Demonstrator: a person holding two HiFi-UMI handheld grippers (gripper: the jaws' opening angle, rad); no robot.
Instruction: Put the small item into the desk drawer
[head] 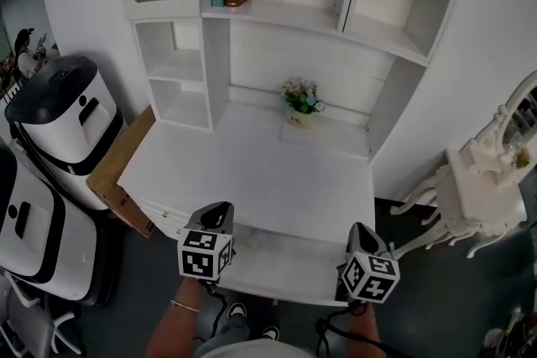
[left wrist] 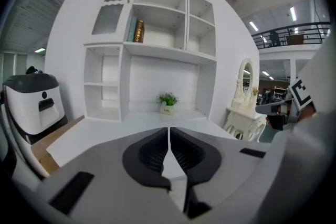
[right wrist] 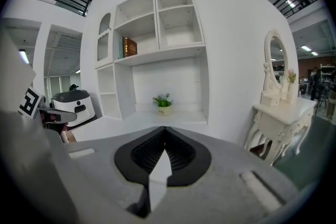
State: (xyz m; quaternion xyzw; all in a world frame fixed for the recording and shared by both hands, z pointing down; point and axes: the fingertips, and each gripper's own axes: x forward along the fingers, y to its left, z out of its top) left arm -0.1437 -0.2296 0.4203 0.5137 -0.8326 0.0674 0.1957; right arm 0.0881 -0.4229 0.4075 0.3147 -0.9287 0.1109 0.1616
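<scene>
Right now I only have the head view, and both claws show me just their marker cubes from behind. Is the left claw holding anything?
Observer: No. In the left gripper view the left claw is shut tight, with nothing in it.
Operator: And the right one?
Observer: The right gripper view shows the right claw shut and empty as well.
Operator: Where are they aimed?
Observer: Toward the back of the desk. In the right gripper view the flower pot stands just above that claw's tips, well beyond them and untouched.
</scene>
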